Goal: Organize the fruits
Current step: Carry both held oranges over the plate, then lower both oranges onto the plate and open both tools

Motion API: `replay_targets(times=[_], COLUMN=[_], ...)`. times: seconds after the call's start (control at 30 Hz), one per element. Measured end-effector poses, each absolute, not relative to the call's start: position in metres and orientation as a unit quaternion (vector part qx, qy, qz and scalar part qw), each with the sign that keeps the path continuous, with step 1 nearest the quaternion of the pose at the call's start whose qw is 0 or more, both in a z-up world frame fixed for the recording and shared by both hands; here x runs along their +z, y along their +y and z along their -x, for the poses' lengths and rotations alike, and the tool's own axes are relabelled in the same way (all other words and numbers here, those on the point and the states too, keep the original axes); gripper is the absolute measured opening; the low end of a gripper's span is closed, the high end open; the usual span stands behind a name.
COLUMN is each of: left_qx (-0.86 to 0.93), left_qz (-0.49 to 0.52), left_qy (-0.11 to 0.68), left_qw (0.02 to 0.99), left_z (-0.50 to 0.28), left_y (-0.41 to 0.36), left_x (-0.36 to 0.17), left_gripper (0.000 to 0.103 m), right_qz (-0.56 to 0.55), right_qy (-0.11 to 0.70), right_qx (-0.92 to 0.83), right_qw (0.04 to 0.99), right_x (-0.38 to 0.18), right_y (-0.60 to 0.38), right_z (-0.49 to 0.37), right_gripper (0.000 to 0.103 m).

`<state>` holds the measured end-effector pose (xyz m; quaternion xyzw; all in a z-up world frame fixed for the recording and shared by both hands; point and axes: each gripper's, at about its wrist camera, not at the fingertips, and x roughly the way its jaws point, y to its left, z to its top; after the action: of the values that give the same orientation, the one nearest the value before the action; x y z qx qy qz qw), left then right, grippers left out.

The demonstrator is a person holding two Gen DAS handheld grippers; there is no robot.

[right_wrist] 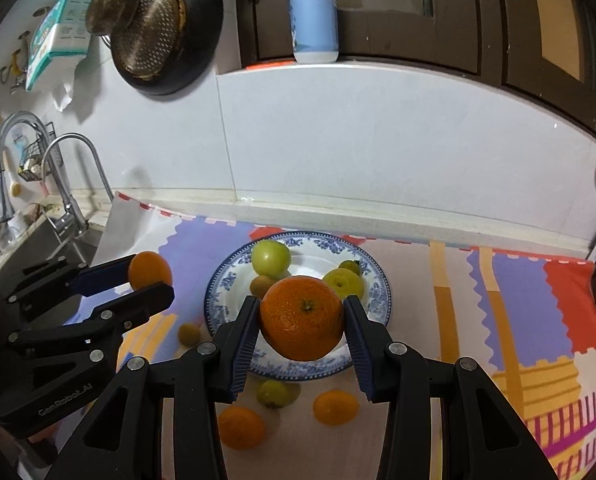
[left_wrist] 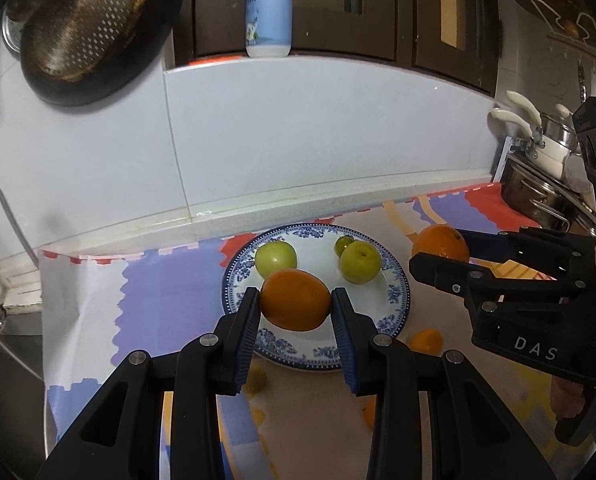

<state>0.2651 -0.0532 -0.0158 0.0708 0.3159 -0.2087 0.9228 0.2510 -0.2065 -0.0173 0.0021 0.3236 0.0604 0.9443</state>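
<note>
room: kitchen counter under a patterned mat (right_wrist: pixel 538 300), white tiled wall behind, dark cabinets above
left gripper (left_wrist: pixel 296 306): clamped on a smooth orange fruit (left_wrist: pixel 296 300), both pads pressed to its sides, held in the air over the near-left rim of the plate
right gripper (right_wrist: pixel 302 320): clamped on an orange (right_wrist: pixel 302 318) with its stem scar facing the camera, held over the near part of the plate; a bare hand (left_wrist: pixel 566 400) shows under its handle in the left view
plate (left_wrist: pixel 398 292): blue-and-white, on the mat in the middle of the counter, between the two grippers
on plate: two green fruits, left (right_wrist: pixel 271 257) and right (right_wrist: pixel 344 283), a smaller green one (right_wrist: pixel 351 267) just behind the right one, and a small orange one (right_wrist: pixel 261 286) near the centre
off plate, near side: a green fruit (right_wrist: pixel 274 394) and two orange ones, left (right_wrist: pixel 240 428) and right (right_wrist: pixel 335 407), loose on the mat just near the rim
off plate, left: a small yellow fruit (right_wrist: pixel 189 334) beside the rim
far: blue bottle (right_wrist: pixel 313 12) on the ledge above the tiles
far left: colander (right_wrist: pixel 154 32) in a dark pan on the wall, tap (right_wrist: pixel 72 184) and sink
far right: stacked pots (left_wrist: pixel 542 176) at the counter's end
</note>
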Motion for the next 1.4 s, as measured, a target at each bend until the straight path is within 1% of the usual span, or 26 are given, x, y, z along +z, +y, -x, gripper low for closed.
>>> replay_targets(times=[0.77, 1.2, 1.3, 1.4], left_qx=[-0.218, -0.214, -0.210, -0.203], left_qz=[-0.059, -0.053, -0.055, -0.062], left_qy=[0.414, 0.441, 0.438, 0.427], left_qw=[0.882, 0.870, 0.873, 0.879], left_z=[-0.335, -0.349, -0.349, -0.345], left_y=[-0.075, -0.079, -0.077, -0.075], left_x=[-0.083, -0.097, -0.094, -0.087], left_gripper=[0.036, 0.036, 0.039, 0.044], right_qz=[-0.021, -0.038, -0.041, -0.045], right_qy=[0.407, 0.431, 0.433, 0.426], right_qx=[0.081, 0.084, 0.081, 0.073], right_qw=[0.909, 0.898, 0.897, 0.901], right_x=[-0.081, -0.097, -0.098, -0.092], right_y=[-0.219, -0.222, -0.223, -0.226], right_z=[-0.327, -0.336, -0.336, -0.332], right_gripper=[0.043, 0.043, 0.044, 0.048])
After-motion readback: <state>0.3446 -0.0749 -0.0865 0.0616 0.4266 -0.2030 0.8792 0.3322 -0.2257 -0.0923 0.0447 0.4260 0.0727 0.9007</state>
